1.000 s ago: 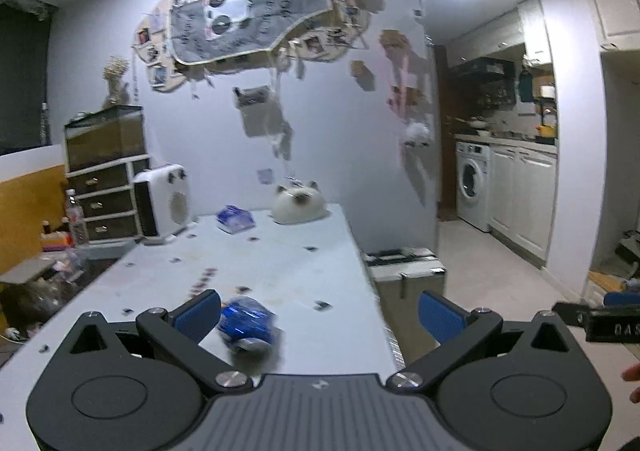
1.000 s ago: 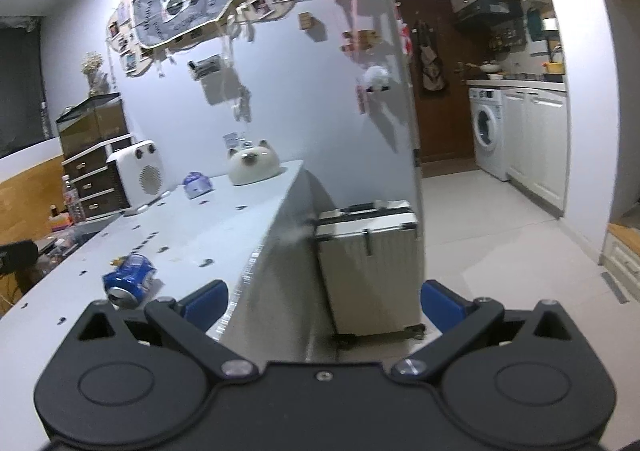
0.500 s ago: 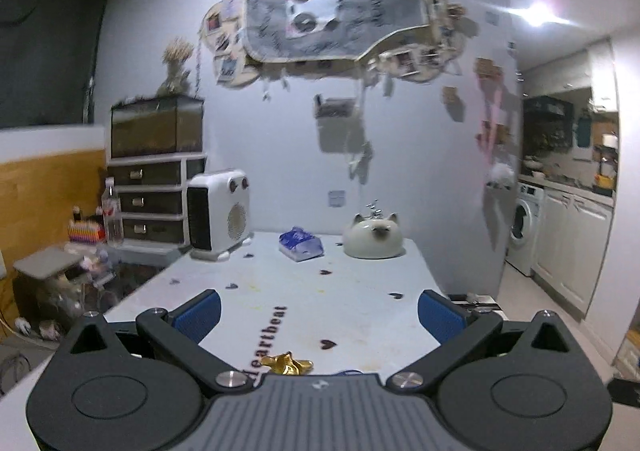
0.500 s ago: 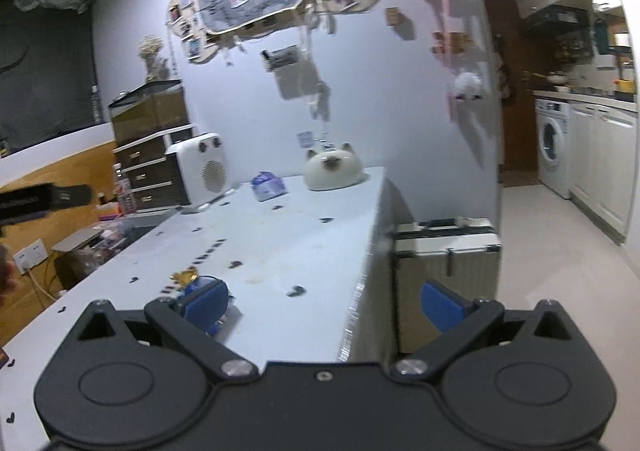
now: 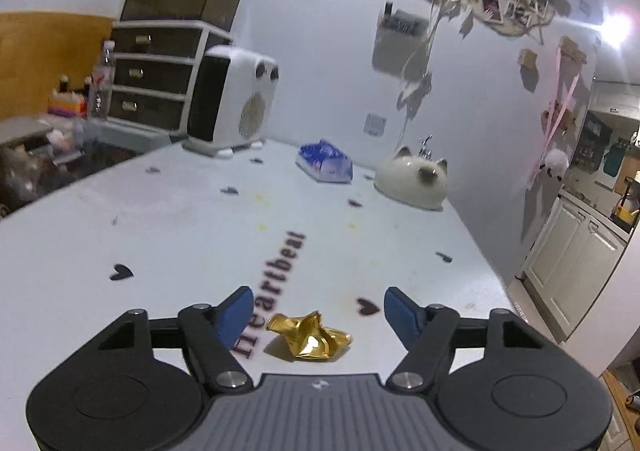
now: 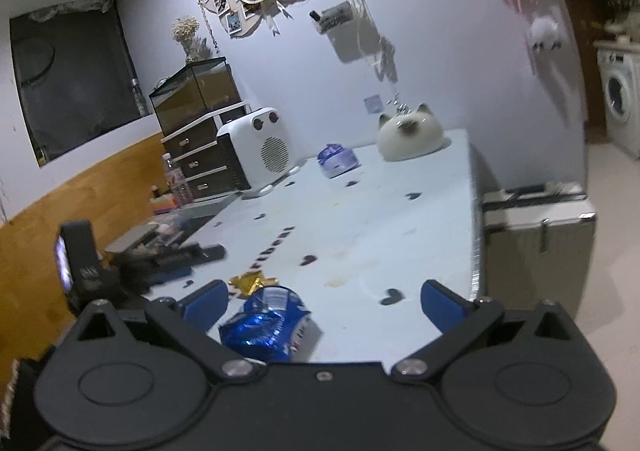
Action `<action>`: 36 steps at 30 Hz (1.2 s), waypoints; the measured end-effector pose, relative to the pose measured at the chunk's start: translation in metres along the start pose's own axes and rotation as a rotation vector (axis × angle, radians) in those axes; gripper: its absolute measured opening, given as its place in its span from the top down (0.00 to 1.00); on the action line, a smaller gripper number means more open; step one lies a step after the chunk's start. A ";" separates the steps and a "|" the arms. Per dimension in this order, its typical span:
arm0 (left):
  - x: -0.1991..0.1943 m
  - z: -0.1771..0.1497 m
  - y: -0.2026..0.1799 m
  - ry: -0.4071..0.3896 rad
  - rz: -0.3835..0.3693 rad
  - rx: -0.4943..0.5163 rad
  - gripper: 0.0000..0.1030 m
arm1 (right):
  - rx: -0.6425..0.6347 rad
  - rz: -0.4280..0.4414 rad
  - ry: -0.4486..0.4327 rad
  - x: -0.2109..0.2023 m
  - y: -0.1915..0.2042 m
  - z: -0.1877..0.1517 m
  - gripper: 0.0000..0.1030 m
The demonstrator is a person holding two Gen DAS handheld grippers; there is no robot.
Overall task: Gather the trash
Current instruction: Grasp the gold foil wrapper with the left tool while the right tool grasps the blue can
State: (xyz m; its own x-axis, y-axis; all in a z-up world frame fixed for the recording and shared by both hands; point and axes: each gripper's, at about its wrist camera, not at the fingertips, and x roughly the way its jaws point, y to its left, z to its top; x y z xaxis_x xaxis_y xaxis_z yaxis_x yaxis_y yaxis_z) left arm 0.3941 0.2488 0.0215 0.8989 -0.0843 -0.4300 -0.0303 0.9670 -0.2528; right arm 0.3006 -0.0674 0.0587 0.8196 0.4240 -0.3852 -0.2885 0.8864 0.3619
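A crumpled gold foil wrapper (image 5: 310,339) lies on the white table (image 5: 180,235), between the open fingers of my left gripper (image 5: 320,313), which is just above it and empty. In the right wrist view a crushed blue can (image 6: 268,325) lies on the table (image 6: 360,227) between the open fingers of my right gripper (image 6: 324,297), nearer the left finger. The gold wrapper (image 6: 250,283) sits just beyond the can. The left gripper's body (image 6: 80,263) shows at the left of that view.
At the table's far end stand a white heater (image 5: 232,103), a blue-white tissue pack (image 5: 325,162) and a cat-shaped ceramic holder (image 5: 412,181). A silver suitcase (image 6: 536,235) stands on the floor by the table's right edge. Drawers (image 5: 156,71) and clutter are at the left.
Both grippers have swung toward the table and come down close to it. The left now frames the gold wrapper; the right now frames the blue can.
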 end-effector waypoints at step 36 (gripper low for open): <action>0.079 -0.022 0.032 0.151 -0.137 -0.257 0.86 | 0.214 0.308 0.238 0.153 0.017 -0.055 0.37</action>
State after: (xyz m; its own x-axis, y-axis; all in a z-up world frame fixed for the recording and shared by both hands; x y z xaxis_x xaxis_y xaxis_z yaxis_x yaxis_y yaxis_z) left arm 0.4539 0.2673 -0.0398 0.8281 -0.2625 -0.4954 -0.0403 0.8534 -0.5196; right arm 0.3939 0.0225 -0.0410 0.5676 0.7156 -0.4071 -0.3720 0.6640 0.6486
